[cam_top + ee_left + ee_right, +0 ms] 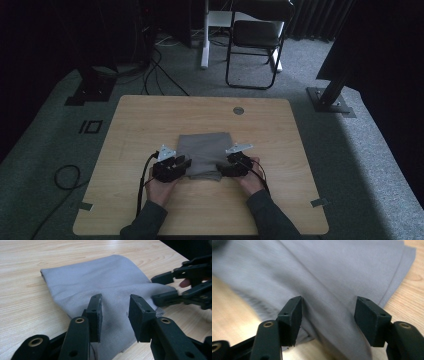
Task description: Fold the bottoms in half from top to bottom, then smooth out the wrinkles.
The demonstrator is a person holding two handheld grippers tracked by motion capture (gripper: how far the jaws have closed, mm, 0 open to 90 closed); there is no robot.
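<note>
High view, cloth: we see a folded grey fabric cloth (205,150) lying flat near the middle of the light wooden table (150,125) with rounded corners.
High view, left claw: our left claw (183,164) sits at the cloth's near left corner, with our hand behind it.
High view, right claw: our right claw (224,167) sits at the cloth's near right corner, where the fabric looks slightly bunched.
High view, surroundings: a black folding chair (257,35) stands on the grey carpet (375,165) beyond the table.
Left claw view, cloth: the cloth (100,282) spreads ahead of us, with its folded edge on the left.
Left claw view, left claw: the left claw (115,312) is released, its jaws apart above the fabric, with cloth showing in the gap between them and no pad pressing on it.
Left claw view, right claw: the right claw (156,288) comes in from the right, at the cloth's edge.
Right claw view, cloth: the cloth (332,272) lies in layers, with bare table at right.
Right claw view, right claw: the right claw (328,315) is released, its jaws spread wide over a raised ridge of fabric.
</note>
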